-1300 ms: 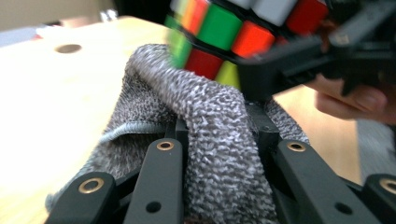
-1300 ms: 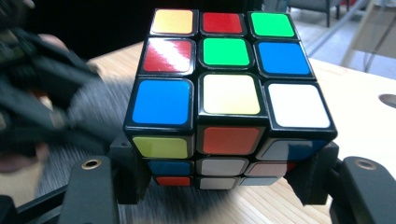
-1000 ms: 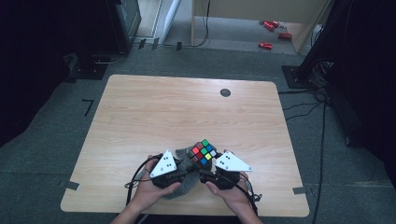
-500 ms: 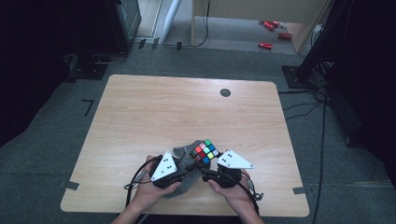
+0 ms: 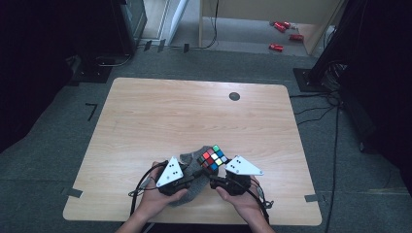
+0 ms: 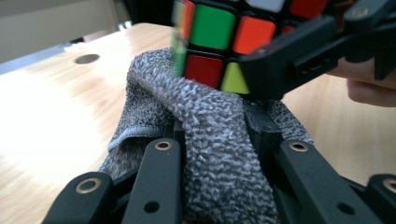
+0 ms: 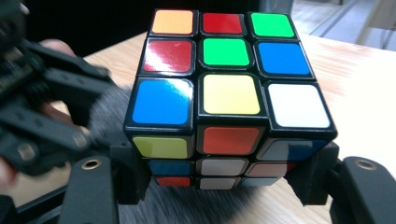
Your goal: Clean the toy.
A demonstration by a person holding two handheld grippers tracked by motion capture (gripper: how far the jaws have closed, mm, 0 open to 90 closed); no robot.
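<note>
One cube [image 5: 213, 158] is sitting clamped between the jaws of the right hand-held gripper [image 5: 219, 171]; in the right gripper view the two jaws are pressing against the lower side faces of the cube [image 7: 229, 93]. The cube is being held just above the tabletop [image 5: 194, 116], near its front edge, with one multicoloured face turned upward.

One grey cloth [image 5: 192, 167] is lying directly beside and beneath the cube. The left hand-held gripper [image 5: 187, 180] is closed on the cloth; in the left gripper view a fold of the cloth [image 6: 210, 140] is running up between the jaws and is touching the underside of the cube [image 6: 219, 42].

Count of items: one cube, one cloth, two hand-held grippers, two hands. The left hand [image 5: 155, 196] is sitting left of the cube and the right hand [image 5: 243, 201] just behind and right of it, both toward the front edge. One dark round grommet [image 5: 234, 96] is sitting in the tabletop well beyond the cube.

No container is present on the tabletop.
</note>
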